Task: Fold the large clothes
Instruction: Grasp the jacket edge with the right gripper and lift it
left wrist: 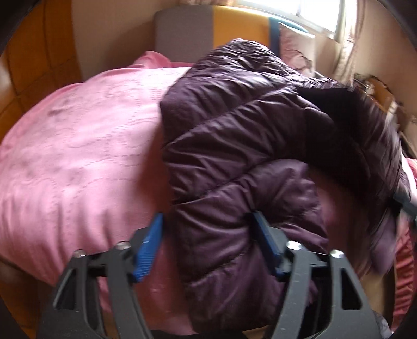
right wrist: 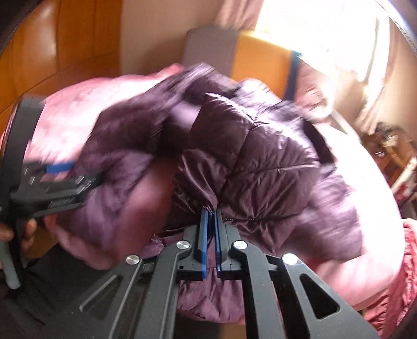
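A bed covered with a pink quilted bedspread point(left wrist: 78, 146) fills most of both views. Behind it stands a headboard with a grey panel point(left wrist: 182, 31) beside a yellow panel point(left wrist: 239, 28), and a bright window point(left wrist: 294, 13) with pale curtains lies beyond. Orange-brown wooden panelling point(left wrist: 34, 52) runs along the far left.

On the bedspread lies a dark purple quilted puffer jacket point(left wrist: 247, 125), bunched into a thick, rumpled heap toward the right side of the bed. Its shiny fabric is creased, and parts of it are smeared by motion blur, especially in the right wrist view. A pale patterned pillow point(left wrist: 297, 49) leans against the headboard behind the jacket.

The left gripper point(left wrist: 208, 234) is spread wide, its blue-padded fingers point(left wrist: 148, 247) standing on either side of a fold at the jacket's near edge. The fabric sits between them without being pinched. In the right wrist view this gripper point(right wrist: 60, 180) appears blurred at the left, against the jacket's side, with part of the person's hand point(right wrist: 23, 234) behind it.

The right gripper point(right wrist: 211, 216) is pressed nearly closed, its two blue pads point(right wrist: 203, 234) clamping a thin edge of the jacket point(right wrist: 260, 161) near a seam at the garment's near side.
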